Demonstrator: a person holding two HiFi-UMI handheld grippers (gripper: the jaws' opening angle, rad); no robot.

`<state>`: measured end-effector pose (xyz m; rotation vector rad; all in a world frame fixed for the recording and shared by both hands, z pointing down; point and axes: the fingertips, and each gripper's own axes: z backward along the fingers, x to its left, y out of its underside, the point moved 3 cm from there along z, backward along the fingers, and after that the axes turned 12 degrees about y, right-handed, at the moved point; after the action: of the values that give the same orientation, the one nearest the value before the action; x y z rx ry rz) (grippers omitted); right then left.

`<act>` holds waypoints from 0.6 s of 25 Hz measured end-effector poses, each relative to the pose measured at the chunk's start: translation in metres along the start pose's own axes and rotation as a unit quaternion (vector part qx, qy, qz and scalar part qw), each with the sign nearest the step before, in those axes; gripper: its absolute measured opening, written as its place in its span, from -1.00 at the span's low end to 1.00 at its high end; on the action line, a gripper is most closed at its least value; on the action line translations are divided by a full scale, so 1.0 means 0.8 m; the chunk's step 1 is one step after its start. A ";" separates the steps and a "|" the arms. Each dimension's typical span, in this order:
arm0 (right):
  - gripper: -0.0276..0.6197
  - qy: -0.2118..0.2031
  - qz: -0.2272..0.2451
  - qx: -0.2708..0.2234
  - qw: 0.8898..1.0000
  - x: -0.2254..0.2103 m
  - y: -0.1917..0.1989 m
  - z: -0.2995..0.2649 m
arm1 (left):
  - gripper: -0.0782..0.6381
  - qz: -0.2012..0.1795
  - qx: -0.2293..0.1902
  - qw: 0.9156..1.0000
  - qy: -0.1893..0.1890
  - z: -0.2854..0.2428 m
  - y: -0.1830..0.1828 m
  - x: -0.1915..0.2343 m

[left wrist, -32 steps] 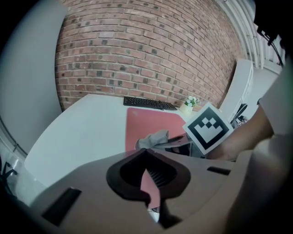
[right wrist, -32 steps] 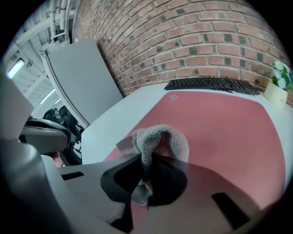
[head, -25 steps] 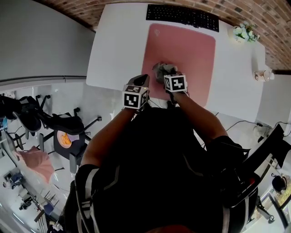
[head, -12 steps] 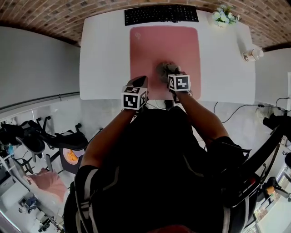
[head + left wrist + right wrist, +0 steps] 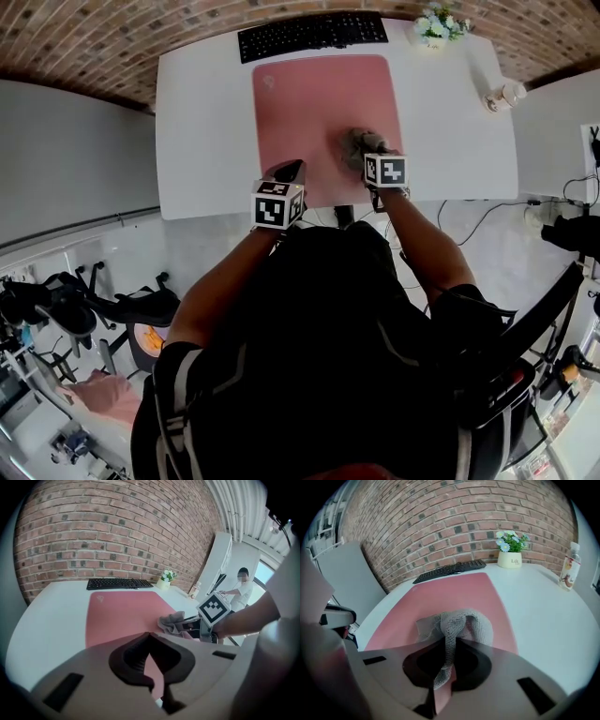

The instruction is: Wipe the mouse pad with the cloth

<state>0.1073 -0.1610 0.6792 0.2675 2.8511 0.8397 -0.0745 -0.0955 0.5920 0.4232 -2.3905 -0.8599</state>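
Sliding cloth rightward across mouse pad — right gripper jaws pinching it | left gripper jaws pressed together

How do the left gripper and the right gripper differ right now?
The right gripper is shut on the grey cloth; the left gripper is shut on nothing. The right gripper is over the pink mouse pad at its right side, the left gripper over its near left part. Both have jaws together.
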 end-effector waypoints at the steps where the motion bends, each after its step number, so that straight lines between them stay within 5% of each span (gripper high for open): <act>1: -0.82 0.007 -0.006 0.001 1.000 -0.010 0.002 0.001 | -0.78 -0.001 0.000 1.000 0.001 0.001 0.000 -0.001; 9: -0.82 0.076 -0.005 0.004 0.997 -0.069 0.003 0.017 | -0.78 0.000 -0.014 1.000 0.003 0.017 0.004 0.000; 15: -0.82 0.087 0.011 -0.013 0.996 -0.047 -0.011 0.037 | -0.78 0.006 -0.040 0.999 -0.012 0.047 0.008 0.021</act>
<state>0.1484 -0.1609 0.6533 0.2341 3.0001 0.9489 -0.1110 -0.0798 0.5789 0.3678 -2.3690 -0.9569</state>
